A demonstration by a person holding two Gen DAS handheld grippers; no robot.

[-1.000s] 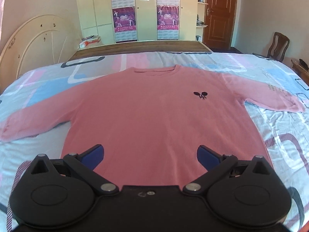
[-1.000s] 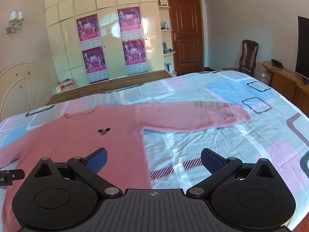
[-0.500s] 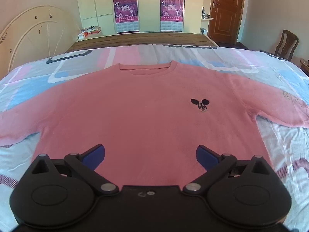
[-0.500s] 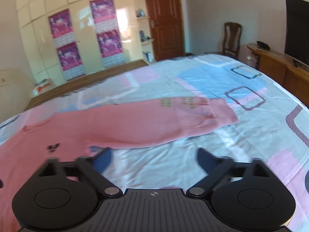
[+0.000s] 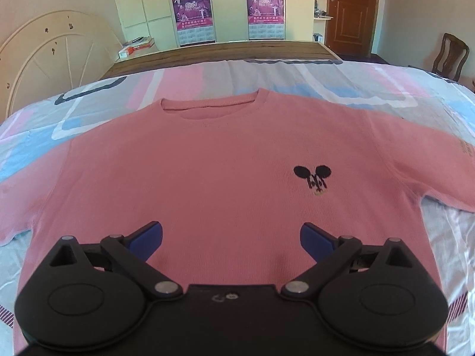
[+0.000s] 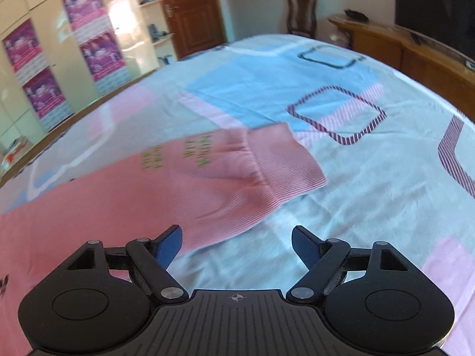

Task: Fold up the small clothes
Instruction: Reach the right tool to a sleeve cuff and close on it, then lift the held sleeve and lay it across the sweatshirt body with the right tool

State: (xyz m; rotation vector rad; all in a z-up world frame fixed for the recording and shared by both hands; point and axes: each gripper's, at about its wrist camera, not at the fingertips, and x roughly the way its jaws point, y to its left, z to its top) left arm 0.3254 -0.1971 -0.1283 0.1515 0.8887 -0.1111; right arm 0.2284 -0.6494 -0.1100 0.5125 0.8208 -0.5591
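A pink long-sleeved sweater lies flat, front up, on the bed, with a small black emblem on the chest. My left gripper is open and empty, low over the sweater's lower body. In the right wrist view the sweater's right sleeve stretches across the sheet, its ribbed cuff pointing right. My right gripper is open and empty, just in front of the sleeve's near edge, below the cuff.
The bed sheet is patterned in blue, pink and white. A wooden footboard and wardrobe with posters stand beyond. A curved headboard panel leans at left. A wooden sideboard and a chair stand at right.
My left gripper has moved forward and lower over the sweater's body. My right gripper has swung right and closed in on the sleeve's cuff. Both stay open.
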